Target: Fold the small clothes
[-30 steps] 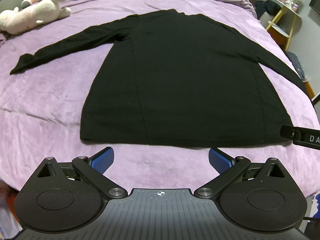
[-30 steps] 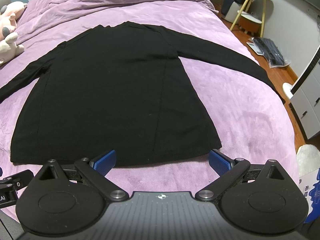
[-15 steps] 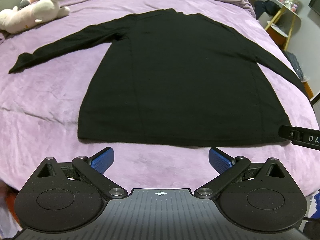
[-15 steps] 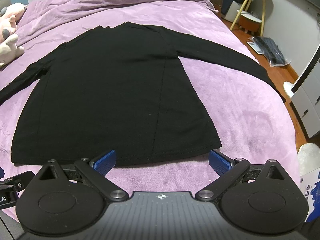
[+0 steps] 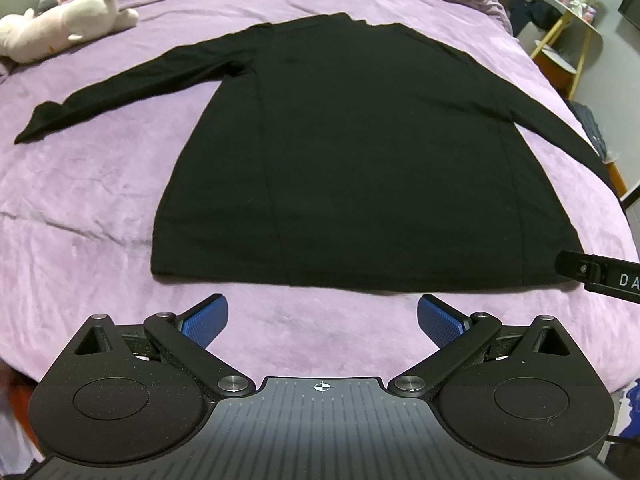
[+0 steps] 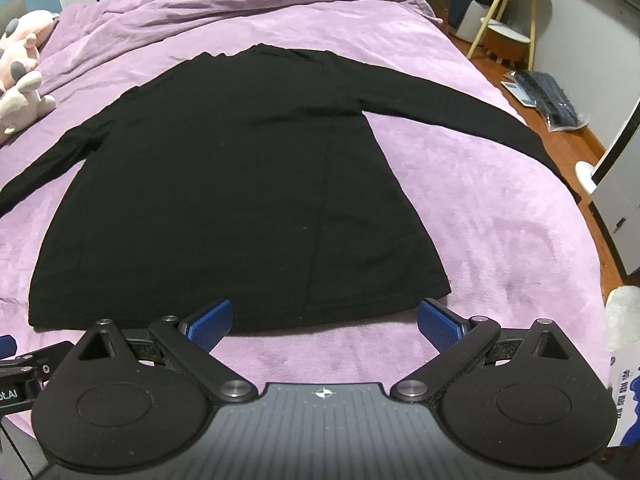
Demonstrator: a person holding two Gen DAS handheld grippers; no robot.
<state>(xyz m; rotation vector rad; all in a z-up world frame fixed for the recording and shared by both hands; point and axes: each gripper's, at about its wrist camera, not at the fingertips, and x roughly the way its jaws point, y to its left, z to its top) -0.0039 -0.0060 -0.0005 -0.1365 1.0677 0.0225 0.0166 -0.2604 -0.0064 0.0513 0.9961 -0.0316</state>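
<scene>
1. Black long-sleeved top (image 5: 352, 152) lies flat on the purple bedspread (image 5: 92, 208), hem nearest the cameras, neck at the far end, both sleeves spread outward from the body.
2. Left tool (image 5: 322, 318) hovers just short of the top's hem, its blue pads (image 5: 204, 320) spread wide and gripping nothing.
3. Right tool (image 6: 325, 318) sits at the hem near the top's right corner, pads (image 6: 440, 326) likewise apart and empty; the left pad overlaps the hem edge in view, though contact cannot be told.
4. Plush toys (image 5: 68, 20) rest on the bedspread beyond the top's left sleeve, well apart from it.
5. A yellow-legged stand (image 6: 508, 20) is on the floor past the top's right sleeve; no containers holding anything can be made out.
</scene>
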